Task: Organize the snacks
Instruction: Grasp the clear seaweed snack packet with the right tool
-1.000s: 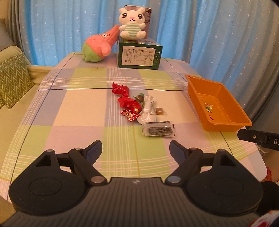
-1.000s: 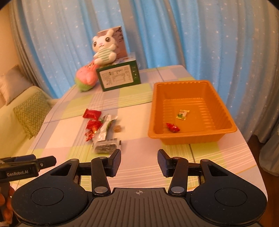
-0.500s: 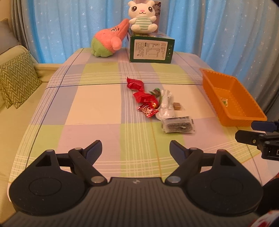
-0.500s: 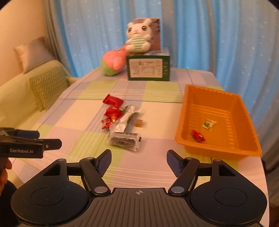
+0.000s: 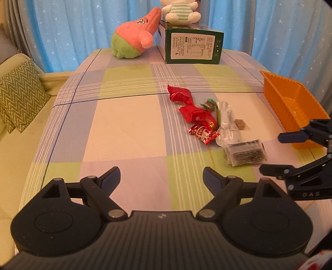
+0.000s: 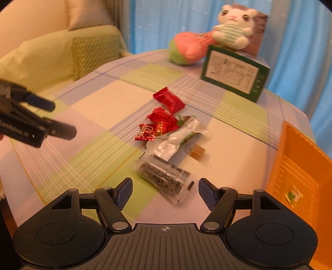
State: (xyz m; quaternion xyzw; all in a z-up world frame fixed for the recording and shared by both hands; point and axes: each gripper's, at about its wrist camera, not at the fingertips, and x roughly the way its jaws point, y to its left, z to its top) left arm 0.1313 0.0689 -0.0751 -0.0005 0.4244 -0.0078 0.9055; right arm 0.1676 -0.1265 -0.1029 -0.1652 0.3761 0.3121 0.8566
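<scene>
A heap of snacks lies mid-table: red wrappers [image 5: 189, 109] [image 6: 164, 116], a silver-green packet [image 5: 225, 116] [image 6: 178, 139], a small brown candy [image 5: 240, 124] [image 6: 198, 152] and a clear packet of dark strips [image 5: 244, 154] [image 6: 165, 179]. The orange basket [image 5: 290, 103] [image 6: 298, 166] stands at the right and holds a small green-white sweet [image 6: 292, 195]. My left gripper [image 5: 161, 178] is open and empty above the table's near side. My right gripper [image 6: 165, 190] is open and empty, just short of the clear packet; it also shows in the left wrist view [image 5: 276, 153].
A green box [image 5: 192, 46] [image 6: 234, 73], a white plush bunny [image 5: 179, 10] [image 6: 232, 27] on it and a pink-green plush [image 5: 134, 41] [image 6: 187, 48] stand at the table's far end. A sofa with a zigzag cushion [image 5: 18, 93] lies to the left.
Both grippers have moved forward and lower toward the snack heap. The right gripper has swung left from the basket to face the clear packet. Both stay open.
</scene>
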